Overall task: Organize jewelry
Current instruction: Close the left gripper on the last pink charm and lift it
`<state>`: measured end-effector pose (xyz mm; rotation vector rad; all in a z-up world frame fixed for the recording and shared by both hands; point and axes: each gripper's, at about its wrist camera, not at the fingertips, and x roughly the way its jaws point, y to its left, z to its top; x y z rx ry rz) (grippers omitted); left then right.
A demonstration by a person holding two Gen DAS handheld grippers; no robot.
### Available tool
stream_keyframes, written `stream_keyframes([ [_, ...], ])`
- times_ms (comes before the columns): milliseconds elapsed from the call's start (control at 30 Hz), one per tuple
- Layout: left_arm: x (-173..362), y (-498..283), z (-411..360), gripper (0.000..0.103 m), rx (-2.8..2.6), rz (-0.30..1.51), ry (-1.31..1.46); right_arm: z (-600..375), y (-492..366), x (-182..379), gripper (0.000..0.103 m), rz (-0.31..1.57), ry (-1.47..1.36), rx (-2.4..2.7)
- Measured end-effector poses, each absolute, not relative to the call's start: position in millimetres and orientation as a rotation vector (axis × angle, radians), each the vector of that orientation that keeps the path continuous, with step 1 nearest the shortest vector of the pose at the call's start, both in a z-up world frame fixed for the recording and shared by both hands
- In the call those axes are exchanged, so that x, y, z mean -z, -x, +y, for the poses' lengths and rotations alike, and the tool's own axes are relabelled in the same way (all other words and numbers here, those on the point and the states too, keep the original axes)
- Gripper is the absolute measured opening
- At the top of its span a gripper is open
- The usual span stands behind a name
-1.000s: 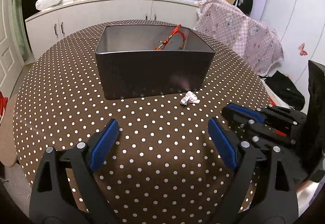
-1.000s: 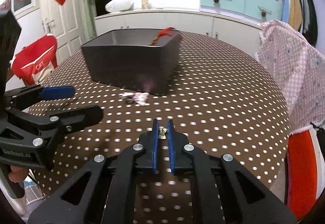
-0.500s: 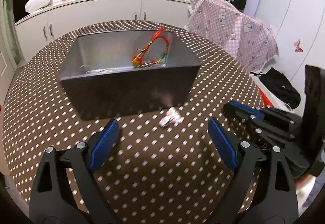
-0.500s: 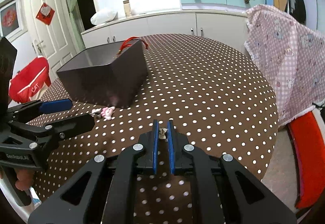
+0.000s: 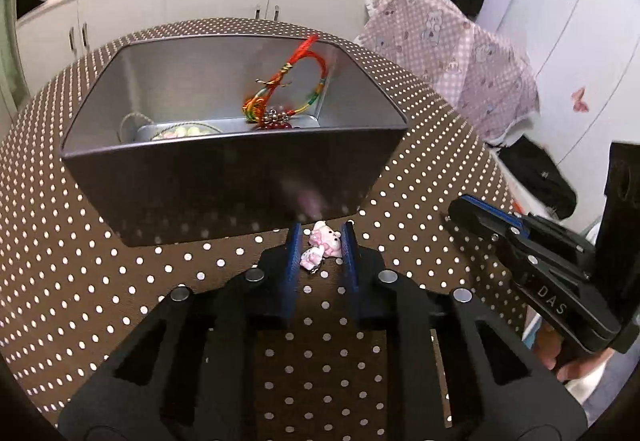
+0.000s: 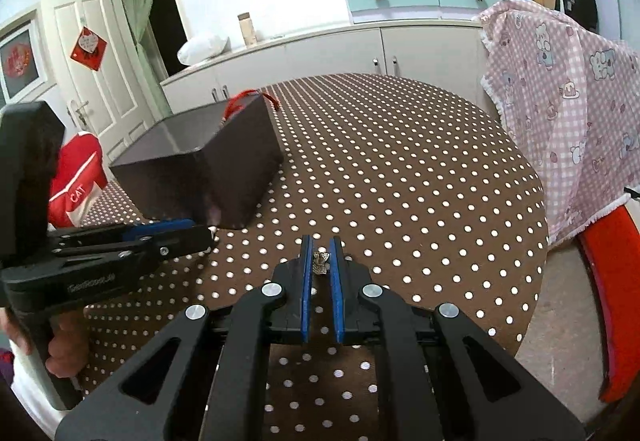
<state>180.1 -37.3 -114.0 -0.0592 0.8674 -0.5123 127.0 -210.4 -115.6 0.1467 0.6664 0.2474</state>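
A small pink and white charm [image 5: 325, 244] lies on the dotted table just in front of the dark box [image 5: 224, 177]. My left gripper [image 5: 320, 241] has its jaws closing on this charm, and the blue pads touch it on both sides. Inside the box, a red and multicoloured cord bracelet [image 5: 292, 81] leans on the right wall and a pale bead bracelet [image 5: 184, 131] lies on the floor. My right gripper [image 6: 321, 253] is shut on a small silvery trinket [image 6: 321, 263] and hovers over the table, right of the box [image 6: 236, 169].
The round brown table with white dots [image 6: 400, 169] drops off close to the right. A pink patterned cloth [image 6: 560, 101] hangs over a chair at the right, with a red seat [image 6: 612, 281] below. White cabinets [image 5: 180, 5] stand behind the table. A hand [image 6: 60, 353] grips the left tool's handle.
The left gripper has moved forward to the pink charm and closed its wide-open jaws around it. The right gripper, holding the trinket throughout, has swung so that the box sits further left in its view.
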Motion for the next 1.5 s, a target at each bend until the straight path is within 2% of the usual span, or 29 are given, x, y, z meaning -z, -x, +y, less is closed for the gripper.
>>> stream_keyframes([
  [133,113.1,-175.7,-31.9,0.011,0.492,0.849,0.069,-206.4,-125.4,111.1,0.007,0.661,-0.136,-0.258],
  [600,97.2,-150.4,-15.8,0.011,0.481,0.713,0.071,-195.7,-123.3,92.6,0.007,0.632,-0.114,-0.246],
  [867,97.9,-140.0,-14.6,0.012,0.480,0.707,0.013,-187.0,-120.4,85.7,0.007,0.615,-0.097,-0.250],
  [900,98.7,-140.8,-14.9,0.014,0.479,0.719,0.005,-186.6,-119.3,86.0,0.007,0.616,-0.099,-0.246],
  [1000,101.0,-146.0,-19.8,0.085,0.493,0.751,-0.007,-186.1,-114.9,87.6,0.007,0.616,-0.106,-0.243],
  [1067,98.0,-144.6,-18.6,0.085,0.506,0.712,0.012,-186.8,-112.8,88.5,0.007,0.615,-0.110,-0.243],
  [1133,100.2,-146.6,-21.9,0.085,0.510,0.730,-0.006,-187.3,-111.8,89.4,0.007,0.616,-0.113,-0.242],
  [1167,102.0,-148.5,-23.8,0.081,0.509,0.748,-0.013,-188.1,-111.6,90.2,0.007,0.618,-0.115,-0.239],
  [1200,104.0,-150.1,-26.4,0.057,0.511,0.765,-0.027,-189.3,-112.5,91.0,0.007,0.620,-0.118,-0.236],
  [1233,109.7,-154.2,-32.6,0.015,0.490,0.810,-0.069,-190.7,-113.1,91.8,0.007,0.622,-0.122,-0.228],
  [1367,111.3,-155.6,-41.1,0.015,0.372,0.796,-0.146,-193.1,-110.1,94.4,0.007,0.616,-0.116,-0.198],
  [1500,105.6,-156.0,-30.5,0.014,0.394,0.772,-0.074,-196.0,-111.3,96.3,0.007,0.627,-0.124,-0.194],
])
